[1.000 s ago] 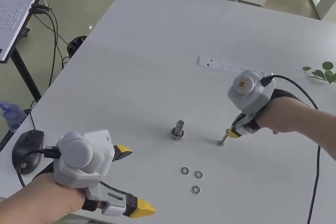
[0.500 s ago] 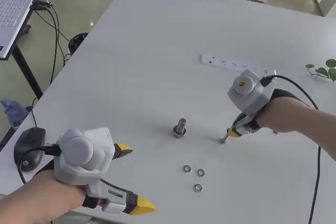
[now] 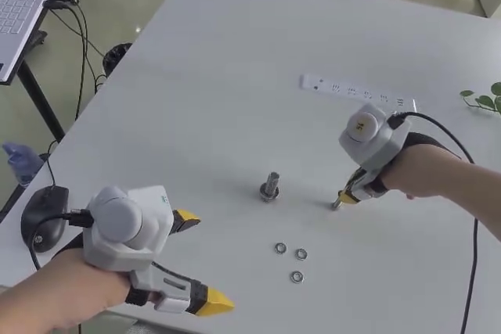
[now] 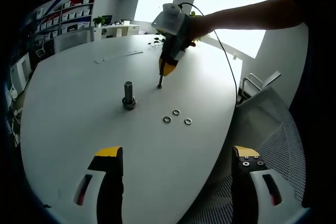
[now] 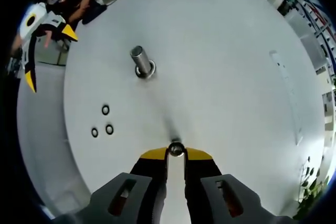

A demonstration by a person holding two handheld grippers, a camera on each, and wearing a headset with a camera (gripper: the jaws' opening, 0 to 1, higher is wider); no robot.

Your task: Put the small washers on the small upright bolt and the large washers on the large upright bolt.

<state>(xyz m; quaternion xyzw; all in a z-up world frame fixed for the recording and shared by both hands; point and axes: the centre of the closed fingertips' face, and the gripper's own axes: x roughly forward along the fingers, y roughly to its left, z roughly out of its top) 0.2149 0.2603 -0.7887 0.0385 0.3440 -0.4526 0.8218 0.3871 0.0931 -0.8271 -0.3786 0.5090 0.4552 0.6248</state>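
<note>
Washers (image 3: pixel 280 248) lie btwn grippers, straight ahead of left gripper (image 3: pixel 203 260), jaws spread; right gripper (image 3: pixel 343 198) clamps small bolt (image 5: pixel 176 149)

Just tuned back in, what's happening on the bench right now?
The right gripper is shut on the small bolt, holding it upright with its lower end on the white table. The large bolt stands on its own nearby. Three small washers lie loose on the table in front of the bolts, none placed on a bolt yet. The left gripper hangs open over the near edge, holding nothing.
</note>
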